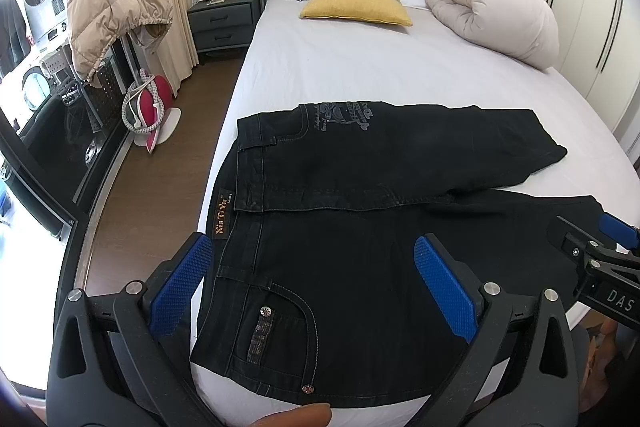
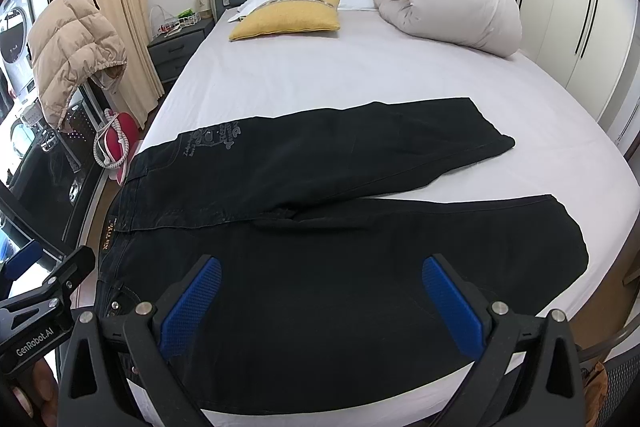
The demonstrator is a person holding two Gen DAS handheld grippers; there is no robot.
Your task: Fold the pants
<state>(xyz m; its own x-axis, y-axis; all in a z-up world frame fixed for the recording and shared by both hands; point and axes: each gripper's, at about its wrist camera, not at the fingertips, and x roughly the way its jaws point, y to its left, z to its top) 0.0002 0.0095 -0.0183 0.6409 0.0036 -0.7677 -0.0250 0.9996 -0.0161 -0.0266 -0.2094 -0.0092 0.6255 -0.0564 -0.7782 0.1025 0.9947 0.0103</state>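
- Bare sheet on the bed (image 2: 320, 75) lies between the pants (image 2: 320, 227) and yellow pillow (image 2: 286, 17).
- Rolled duvet (image 2: 448, 3) blocks the far right corner.

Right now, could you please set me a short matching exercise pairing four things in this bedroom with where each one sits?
Things:
1. black pants
2. yellow pillow
3. rolled duvet
4. beige puffer jacket

Places:
A. hanging on a stand on the floor, left of the bed
B. near the headboard, left of the middle
C. spread flat at the near end of the bed, legs apart
D. near the headboard, on the right, under a purple cushion

Pairs: 1-C, 2-B, 3-D, 4-A
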